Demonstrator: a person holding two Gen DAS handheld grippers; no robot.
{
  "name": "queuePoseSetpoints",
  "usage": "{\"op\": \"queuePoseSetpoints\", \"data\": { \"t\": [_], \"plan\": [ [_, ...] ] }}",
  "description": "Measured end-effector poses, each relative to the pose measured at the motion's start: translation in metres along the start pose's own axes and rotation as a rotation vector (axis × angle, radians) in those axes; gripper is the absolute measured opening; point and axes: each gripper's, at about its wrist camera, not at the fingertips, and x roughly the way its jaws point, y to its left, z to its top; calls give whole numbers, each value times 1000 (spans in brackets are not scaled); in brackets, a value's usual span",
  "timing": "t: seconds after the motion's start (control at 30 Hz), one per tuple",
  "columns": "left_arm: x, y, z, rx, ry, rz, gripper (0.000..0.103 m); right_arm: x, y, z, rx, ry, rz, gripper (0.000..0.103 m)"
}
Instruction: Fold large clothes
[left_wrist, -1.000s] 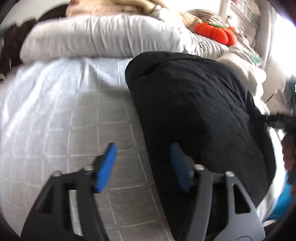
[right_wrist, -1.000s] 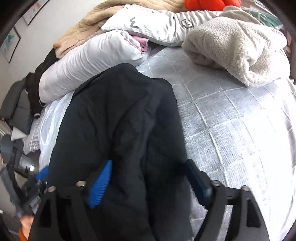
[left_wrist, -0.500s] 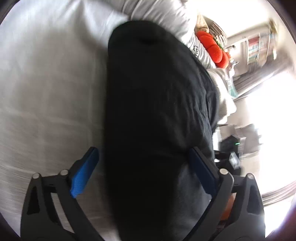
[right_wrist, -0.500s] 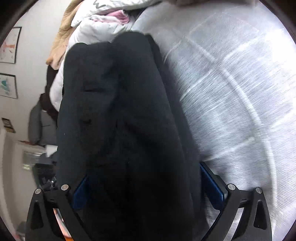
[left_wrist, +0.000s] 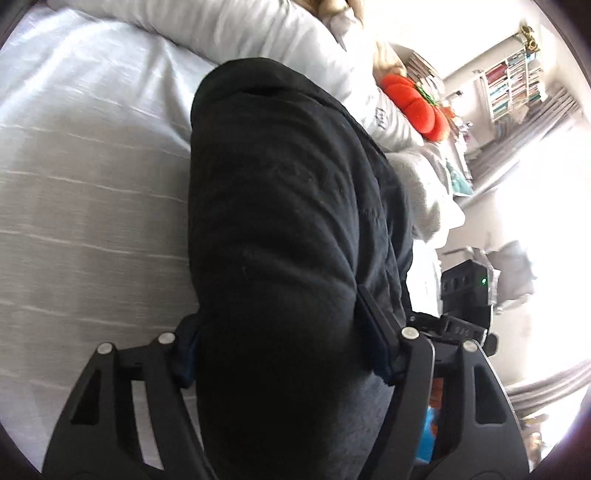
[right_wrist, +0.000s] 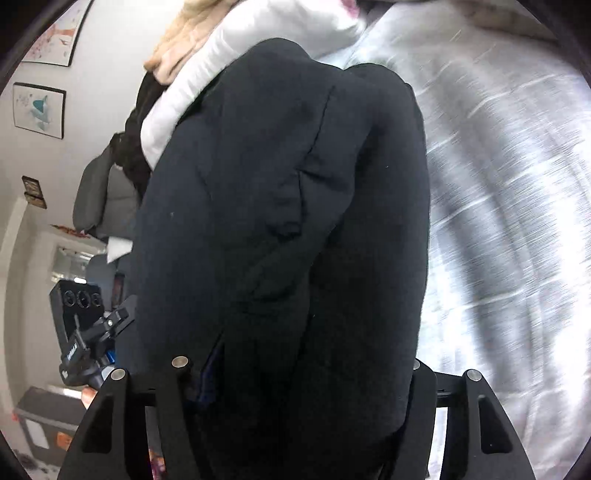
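A large black garment (left_wrist: 280, 206) lies in a thick folded bundle on the grey checked bedspread (left_wrist: 85, 177). My left gripper (left_wrist: 284, 347) straddles its near end, blue pads pressed against both sides of the thick fabric. In the right wrist view the same black garment (right_wrist: 295, 206) fills the middle, and my right gripper (right_wrist: 306, 373) straddles its other end, the pads mostly buried in the cloth. The right gripper's body (left_wrist: 465, 295) shows in the left wrist view, and the left gripper's body (right_wrist: 81, 325) in the right wrist view.
White pillows (left_wrist: 258, 33) and a red plush toy (left_wrist: 413, 103) lie at the head of the bed, a cream fleece blanket (left_wrist: 432, 192) beside the garment. A bookshelf (left_wrist: 513, 85) and bright window stand at the right. A grey chair (right_wrist: 99, 192) stands off the bed's left side.
Both grippers moved onto the garment's ends and narrowed from wide open to clamping the thick bundle. The views tilted and the garment now bulges up between the fingers.
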Motion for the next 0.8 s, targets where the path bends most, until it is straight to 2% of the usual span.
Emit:
{"op": "queuePoseSetpoints", "data": {
  "t": [0.07, 0.13, 0.27, 0.33, 0.43, 0.53, 0.6, 0.63, 0.67, 0.7, 0.73, 0.8],
  "plan": [
    [3, 12, -6, 2, -4, 59, 78, 10, 5, 1, -1, 27, -40, 73],
    [19, 29, -15, -10, 29, 129, 79, 17, 4, 1, 12, 57, -119, 75],
    [11, 36, -22, -11, -9, 152, 80, -10, 12, -11, -27, 9, -125, 75],
    [3, 28, -22, 30, -32, 198, 80, -29, 19, -19, -64, -34, -154, 75],
    [-15, 7, -29, 193, -118, 293, 79, -53, 27, -32, -108, -67, -132, 77],
    [-14, -9, -32, 280, -166, 344, 79, -46, 19, -41, -114, -34, -127, 80],
    [-13, -6, -26, 271, -182, 335, 68, -27, 11, -39, -82, -10, -178, 79],
    [-11, -2, -25, 262, -192, 311, 56, -19, 11, -37, -71, -4, -176, 73],
    [-8, 2, -24, 248, -198, 298, 45, -12, 17, -34, -71, -15, -139, 40],
    [-6, 4, -23, 231, -205, 299, 44, -13, 22, -32, -86, -31, -94, 11],
    [-4, 7, -22, 221, -230, 305, 40, -13, 33, -27, -113, -54, -90, 7],
    [-5, 4, -23, 225, -262, 300, 35, -26, 63, -16, -198, -173, -120, 5]
  ]
}}
